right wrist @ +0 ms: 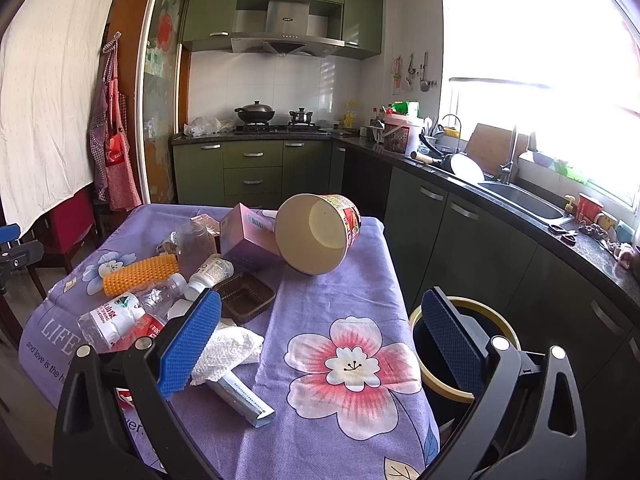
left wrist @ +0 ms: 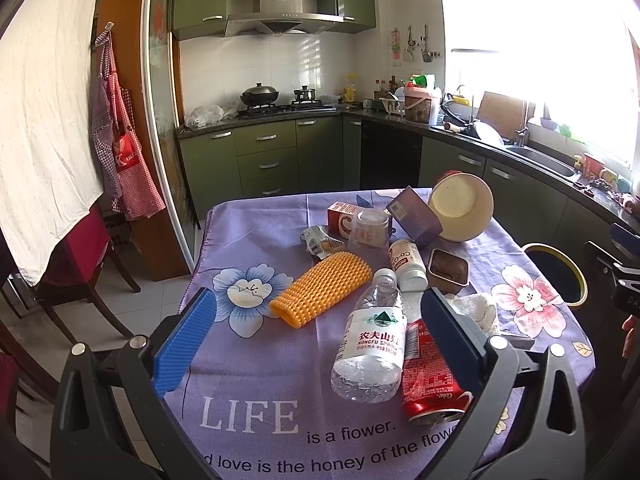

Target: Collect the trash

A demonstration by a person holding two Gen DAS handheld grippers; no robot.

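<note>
Trash lies on a table with a purple flowered cloth (left wrist: 256,364): a clear water bottle (left wrist: 370,340), a red cola can (left wrist: 430,376), an orange bumpy sleeve (left wrist: 322,288), a small white bottle (left wrist: 406,264), a brown plastic tray (right wrist: 244,296), a crumpled tissue (right wrist: 226,350), a tipped paper bucket (right wrist: 316,232) and a purple box (right wrist: 248,232). A black bin with a yellow rim (right wrist: 464,344) stands beside the table's right edge. My left gripper (left wrist: 316,332) is open above the bottle and can. My right gripper (right wrist: 320,340) is open and empty over the table's right side.
A red carton (left wrist: 342,216), a clear cup (left wrist: 370,228) and a foil wrapper (left wrist: 320,240) lie further back. A toothpaste-like tube (right wrist: 240,396) lies by the tissue. Green kitchen cabinets and a dark counter (right wrist: 520,208) run behind and to the right. A chair (left wrist: 80,256) stands left.
</note>
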